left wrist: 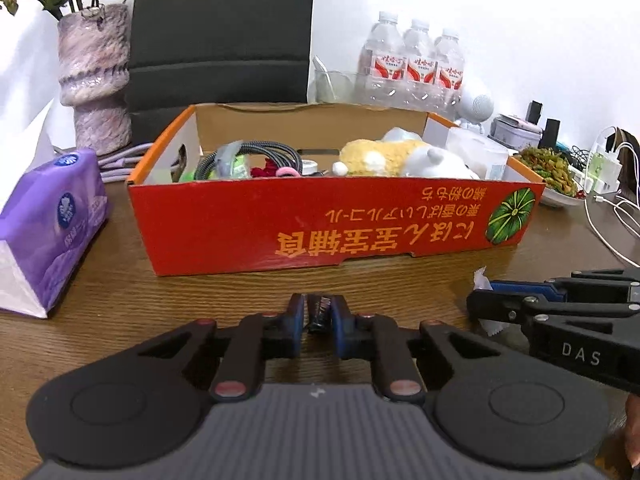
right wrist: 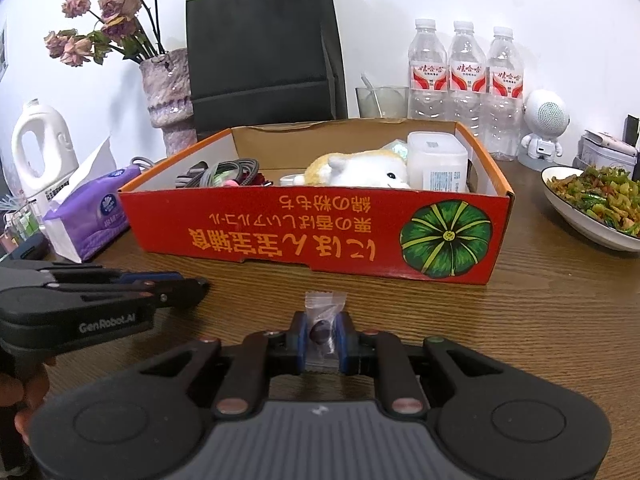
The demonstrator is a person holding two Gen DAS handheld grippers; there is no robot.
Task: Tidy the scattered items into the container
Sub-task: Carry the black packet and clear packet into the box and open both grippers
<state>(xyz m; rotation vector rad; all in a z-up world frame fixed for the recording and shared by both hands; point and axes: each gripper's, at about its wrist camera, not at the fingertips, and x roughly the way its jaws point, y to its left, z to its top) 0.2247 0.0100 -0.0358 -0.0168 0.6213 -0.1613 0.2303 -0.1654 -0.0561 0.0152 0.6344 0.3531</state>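
Left gripper (left wrist: 318,312) nearly closed, pads pinching a small dark wrapped packet (left wrist: 319,314); print on it too blurred to read, its lower end hidden between the fingers. Right gripper (right wrist: 321,334) fully closed on a clear plastic sachet (right wrist: 323,308) with a dark round piece inside; what the piece is can't be made out. Sachet's bottom edge tucked behind the pads. Both grippers hang low over the wooden table (right wrist: 520,320), side by side, in front of the red cardboard box (right wrist: 312,228).

Box sits mid-table, long printed wall facing the cameras, print upside down. Inside: plush toy (right wrist: 360,168), grey cables (right wrist: 224,170), white plastic tub (right wrist: 436,160), a pink and red bit half hidden behind the front wall. Box floor not visible.

Purple tissue pack (left wrist: 52,216) left of box, partly cut by the frame in the left wrist view. Bowl of food (right wrist: 592,204) on the right, cropped at the edge. Water bottles (right wrist: 466,76), black paper bag (right wrist: 260,52), vase (right wrist: 168,92) behind the box. A bit of the person's hand shows at the frame edges, blurred.
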